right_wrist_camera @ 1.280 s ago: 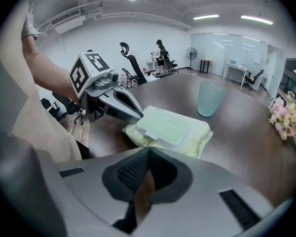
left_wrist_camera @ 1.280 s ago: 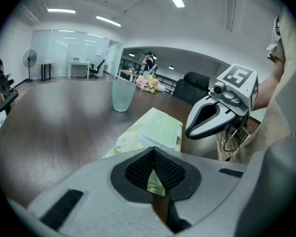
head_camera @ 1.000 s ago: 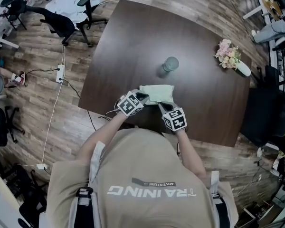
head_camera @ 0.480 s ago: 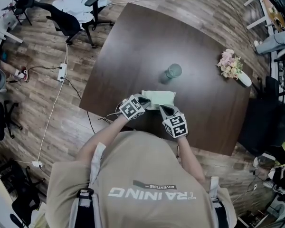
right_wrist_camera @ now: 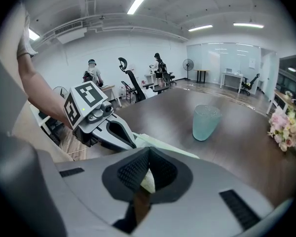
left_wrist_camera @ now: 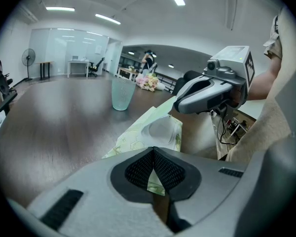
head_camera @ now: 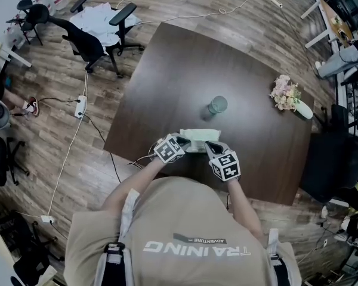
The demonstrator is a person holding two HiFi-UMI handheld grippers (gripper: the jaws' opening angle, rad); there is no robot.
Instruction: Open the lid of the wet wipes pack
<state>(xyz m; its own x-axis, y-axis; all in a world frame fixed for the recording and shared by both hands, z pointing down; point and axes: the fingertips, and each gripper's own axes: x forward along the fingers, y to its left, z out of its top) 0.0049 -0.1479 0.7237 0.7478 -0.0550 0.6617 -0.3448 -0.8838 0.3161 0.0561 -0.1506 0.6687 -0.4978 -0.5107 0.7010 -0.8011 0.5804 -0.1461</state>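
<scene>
Left gripper (head_camera: 179, 140): clenched on the pack's near-left end; its own view shows pale green wrap pinched between the pads.
Pack (head_camera: 198, 137): at the near edge of the table (head_camera: 167, 64), spanning between the two grippers; the lid (left_wrist_camera: 160, 129) is on top, flat and shut.
Right gripper (head_camera: 210, 146): clenched on the near-right end, with wrap between its pads too.
Change: a second ago the pack showed broad and flat ahead of the grippers; now it is a narrower strip right between their tips, perhaps tipped up.
Meaning: the pack looks braced at both ends with the lid untouched; one gripper likely must let go to reach the flap.
</scene>
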